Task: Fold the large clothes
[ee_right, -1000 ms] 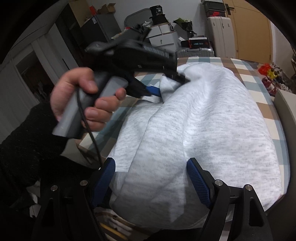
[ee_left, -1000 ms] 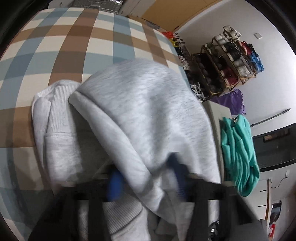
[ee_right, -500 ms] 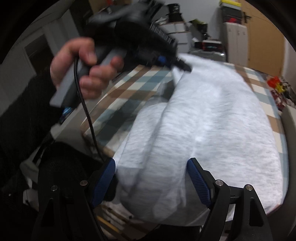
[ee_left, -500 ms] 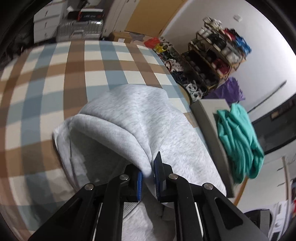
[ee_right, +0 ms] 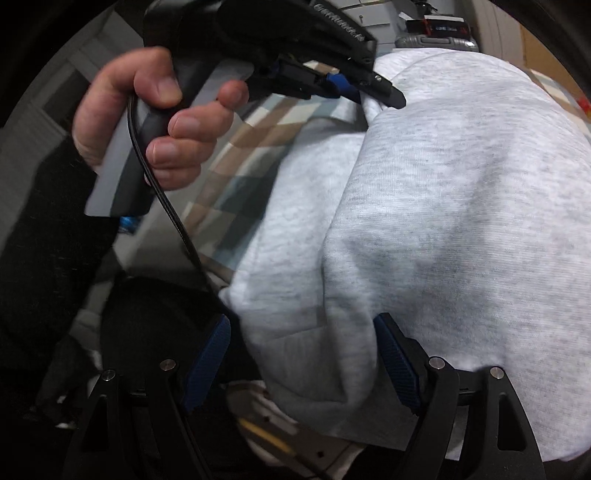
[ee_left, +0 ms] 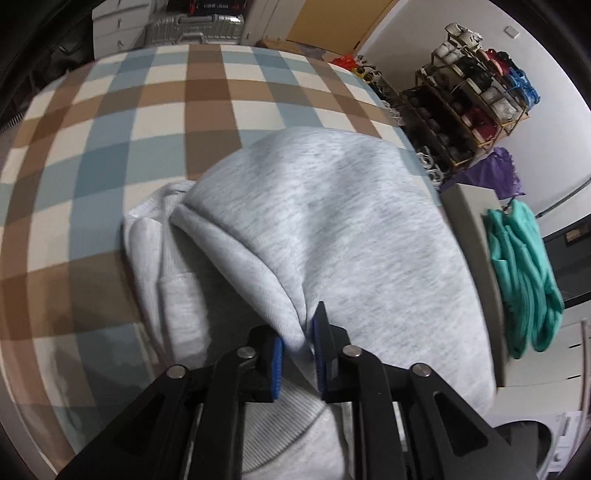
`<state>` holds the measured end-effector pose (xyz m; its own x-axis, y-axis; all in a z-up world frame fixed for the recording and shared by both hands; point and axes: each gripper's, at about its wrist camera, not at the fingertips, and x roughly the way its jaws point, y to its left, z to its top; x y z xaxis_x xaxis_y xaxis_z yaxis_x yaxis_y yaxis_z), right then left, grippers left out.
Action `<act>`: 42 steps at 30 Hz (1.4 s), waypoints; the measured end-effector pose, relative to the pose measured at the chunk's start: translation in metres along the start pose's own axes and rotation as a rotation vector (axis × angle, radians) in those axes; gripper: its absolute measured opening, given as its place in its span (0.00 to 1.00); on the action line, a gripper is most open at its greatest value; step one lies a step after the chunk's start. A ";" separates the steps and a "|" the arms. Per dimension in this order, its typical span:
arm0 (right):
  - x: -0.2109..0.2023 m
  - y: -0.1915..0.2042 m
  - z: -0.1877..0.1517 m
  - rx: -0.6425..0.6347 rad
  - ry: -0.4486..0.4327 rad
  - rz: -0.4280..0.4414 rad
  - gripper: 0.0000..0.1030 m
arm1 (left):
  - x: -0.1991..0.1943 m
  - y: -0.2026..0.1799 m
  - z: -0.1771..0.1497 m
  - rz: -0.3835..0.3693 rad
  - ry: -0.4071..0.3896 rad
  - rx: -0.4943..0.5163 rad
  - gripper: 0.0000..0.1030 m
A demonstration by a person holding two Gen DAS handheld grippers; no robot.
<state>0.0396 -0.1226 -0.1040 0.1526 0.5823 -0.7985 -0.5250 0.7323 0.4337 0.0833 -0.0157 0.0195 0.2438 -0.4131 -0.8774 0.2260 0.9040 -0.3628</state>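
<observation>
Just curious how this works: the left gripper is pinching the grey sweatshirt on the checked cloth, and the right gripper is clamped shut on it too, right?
Not quite. The left gripper does pinch the grey sweatshirt, but the right wrist view shows the right gripper open, fingers spread around the fabric.

White wall (ee_left: 546, 48) — shoe rack (ee_left: 476, 92), perhaps suitcase (ee_left: 192, 31).

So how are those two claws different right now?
The left claw is nearly closed, pinching a fold of the grey sweatshirt; the right claw is wide open, gripping nothing, with the cloth's edge lying loose between its fingers. The left sits over the checked tablecloth, the right at the table's edge. Both have black fingers with blue pads.
</observation>
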 end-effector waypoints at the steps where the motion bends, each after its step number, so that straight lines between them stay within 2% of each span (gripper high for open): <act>1: 0.003 0.005 0.000 -0.007 0.002 -0.017 0.80 | -0.001 0.002 0.001 0.011 0.002 -0.004 0.22; 2: 0.006 0.009 0.001 -0.010 0.002 -0.037 0.81 | -0.004 0.005 0.002 0.029 0.003 -0.020 0.31; 3: 0.008 0.011 0.001 -0.009 0.001 -0.048 0.83 | -0.010 0.008 0.002 0.025 -0.003 -0.037 0.33; 5: 0.009 0.014 -0.002 -0.008 -0.006 -0.048 0.88 | -0.026 0.012 0.001 -0.018 -0.006 -0.078 0.34; 7: 0.006 0.014 -0.005 0.005 -0.021 -0.041 0.88 | -0.050 0.007 0.000 0.011 -0.023 -0.088 0.34; 8: 0.003 0.013 -0.006 0.014 -0.035 -0.028 0.88 | -0.057 0.005 -0.001 0.022 -0.039 -0.076 0.35; 10: -0.003 0.017 -0.009 0.047 -0.076 0.036 0.88 | -0.077 -0.012 0.000 -0.018 -0.090 -0.016 0.36; 12: -0.008 0.013 -0.012 0.063 -0.105 0.081 0.87 | -0.082 -0.027 0.004 -0.061 -0.128 0.024 0.46; 14: -0.015 0.007 -0.014 0.085 -0.135 0.121 0.82 | -0.074 -0.038 0.009 -0.103 -0.151 0.053 0.52; 16: -0.026 0.000 -0.018 0.132 -0.156 0.174 0.76 | -0.042 -0.040 0.017 -0.089 -0.097 0.073 0.52; 17: -0.032 -0.004 -0.018 0.151 -0.162 0.198 0.68 | -0.029 -0.034 0.018 -0.071 -0.073 0.059 0.52; 19: -0.047 -0.018 -0.027 0.199 -0.169 0.232 0.56 | 0.012 -0.015 0.017 -0.063 0.027 0.005 0.44; 20: -0.053 -0.023 -0.033 0.214 -0.172 0.246 0.53 | 0.021 -0.006 0.015 -0.060 0.043 -0.021 0.36; 21: -0.065 -0.030 -0.039 0.229 -0.190 0.254 0.53 | 0.026 0.001 0.013 -0.077 0.048 -0.045 0.36; 22: -0.079 -0.038 -0.044 0.240 -0.219 0.246 0.53 | 0.030 0.011 0.011 -0.116 0.046 -0.082 0.35; 24: -0.103 -0.048 -0.046 0.232 -0.257 0.204 0.52 | 0.027 0.015 0.010 -0.132 0.041 -0.097 0.33; 27: -0.132 -0.053 -0.027 0.137 -0.274 0.012 0.47 | 0.024 0.002 0.009 -0.052 0.040 -0.017 0.33; 28: -0.134 -0.057 -0.019 0.110 -0.254 -0.038 0.39 | 0.024 -0.004 0.009 -0.012 0.041 0.016 0.34; 29: -0.126 -0.057 -0.005 0.064 -0.189 -0.088 0.29 | 0.022 -0.009 0.010 0.013 0.043 0.035 0.34; 31: -0.104 -0.067 0.018 0.016 -0.066 -0.104 0.16 | 0.014 -0.016 0.011 0.051 0.039 0.039 0.33; 32: -0.087 -0.071 0.026 0.001 0.008 -0.098 0.14 | 0.008 -0.017 0.012 0.058 0.034 0.028 0.33; 34: -0.065 -0.075 0.031 -0.013 0.099 -0.053 0.12 | -0.019 -0.023 0.005 0.081 0.000 0.028 0.33; 38: -0.053 -0.092 0.045 0.042 0.171 0.026 0.00 | -0.069 -0.033 -0.035 0.046 -0.086 0.083 0.33; 42: -0.042 -0.105 0.047 0.106 0.175 0.082 0.00 | -0.081 -0.044 -0.089 -0.061 -0.097 0.094 0.33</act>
<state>0.1277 -0.2077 -0.0967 -0.0393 0.5783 -0.8149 -0.4372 0.7234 0.5344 -0.0304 -0.0125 0.0782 0.3162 -0.4798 -0.8184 0.3292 0.8646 -0.3797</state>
